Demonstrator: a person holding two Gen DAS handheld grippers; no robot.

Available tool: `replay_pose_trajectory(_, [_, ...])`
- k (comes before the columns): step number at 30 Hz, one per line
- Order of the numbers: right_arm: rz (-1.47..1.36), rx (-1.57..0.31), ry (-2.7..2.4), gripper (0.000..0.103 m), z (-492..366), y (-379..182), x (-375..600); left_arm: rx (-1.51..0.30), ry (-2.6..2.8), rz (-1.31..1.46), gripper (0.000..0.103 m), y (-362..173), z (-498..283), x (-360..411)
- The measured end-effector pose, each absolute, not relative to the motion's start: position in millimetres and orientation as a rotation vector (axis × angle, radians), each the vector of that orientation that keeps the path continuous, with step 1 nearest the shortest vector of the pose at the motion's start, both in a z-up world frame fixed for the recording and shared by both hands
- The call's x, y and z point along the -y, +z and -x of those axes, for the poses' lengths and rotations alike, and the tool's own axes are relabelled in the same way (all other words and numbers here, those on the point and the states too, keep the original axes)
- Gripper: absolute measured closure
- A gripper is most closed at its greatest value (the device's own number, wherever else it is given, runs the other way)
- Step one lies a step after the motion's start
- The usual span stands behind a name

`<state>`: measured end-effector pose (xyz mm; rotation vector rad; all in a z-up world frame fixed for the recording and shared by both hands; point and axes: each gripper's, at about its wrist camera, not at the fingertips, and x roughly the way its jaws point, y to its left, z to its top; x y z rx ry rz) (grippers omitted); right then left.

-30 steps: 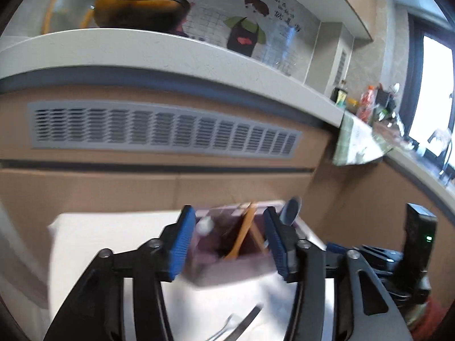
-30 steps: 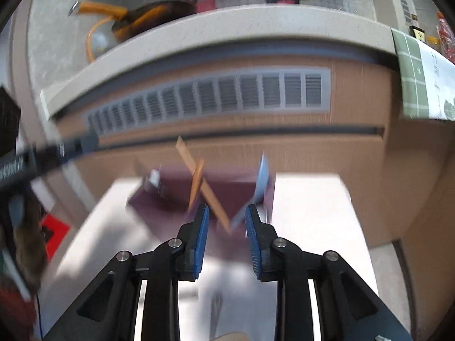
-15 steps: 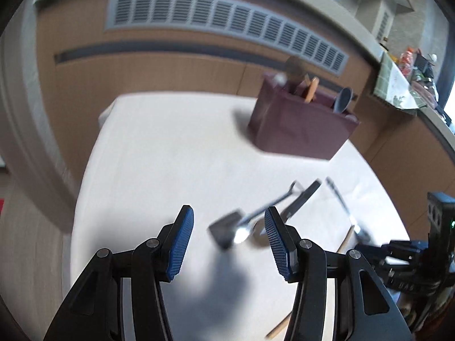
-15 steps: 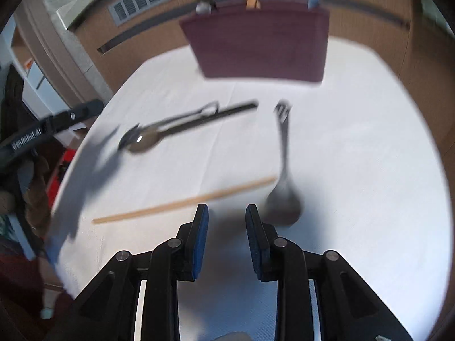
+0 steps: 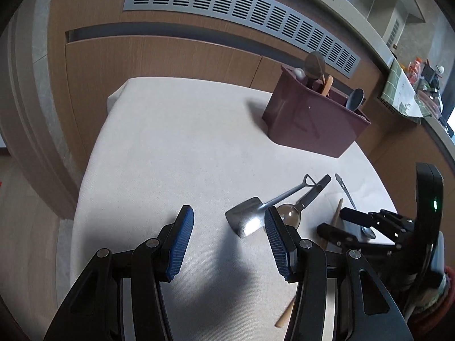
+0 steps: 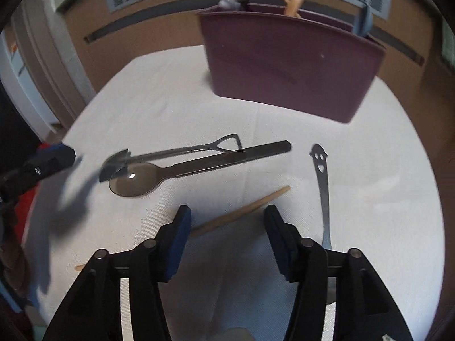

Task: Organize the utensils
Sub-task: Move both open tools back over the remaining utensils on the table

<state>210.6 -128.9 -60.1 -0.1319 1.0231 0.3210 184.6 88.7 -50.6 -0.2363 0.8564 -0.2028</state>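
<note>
A maroon utensil holder (image 5: pixel 312 119) (image 6: pixel 290 65) with several utensils in it stands at the far side of a white-clothed table (image 5: pixel 170 147). A shovel-shaped spoon (image 5: pixel 247 218) (image 6: pixel 176 152), a dark spoon (image 6: pixel 170 172) (image 5: pixel 290 213), a wooden chopstick (image 6: pixel 241 213) and a smiley-handled spoon (image 6: pixel 322 187) lie loose on the cloth. My left gripper (image 5: pixel 229 238) is open and empty, just left of the shovel spoon's blade. My right gripper (image 6: pixel 226 238) is open, its jaws on either side of the chopstick, just above it.
A wooden cabinet front with a grey vent grille (image 5: pixel 233 8) stands behind the table. A counter with bottles (image 5: pixel 421 71) is at the far right. The table's left edge (image 5: pixel 85 170) drops to the floor. The right gripper's body (image 5: pixel 384 227) shows in the left view.
Both grippers tilted down from facing the holder to over the table. The right gripper opened wider and moved over the chopstick. The left gripper shifted close to the shovel spoon.
</note>
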Motion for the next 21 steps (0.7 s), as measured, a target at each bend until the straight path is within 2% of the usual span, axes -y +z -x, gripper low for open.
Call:
replay_pose_trajectory(3, [0.232, -0.970, 0.353, 0.053, -196.9, -60.3, 121.2, -0.876, -0.207, 0.237, 0.050, -54.5, -187.1, -85.9])
replay_pose_trajectory(10, [0.256, -0.995, 0.408, 0.056, -176.2, -58.9, 163.9, -0.906, -0.273, 0.213, 0.050, -57.7, -189.4, -63.4])
replay_pose_trajectory(21, [0.156, -0.984, 0.313, 0.055, -156.6, -61.8, 228.5, -0.994, -0.443, 0.161, 0.050, -65.5, -195.7, 1.0])
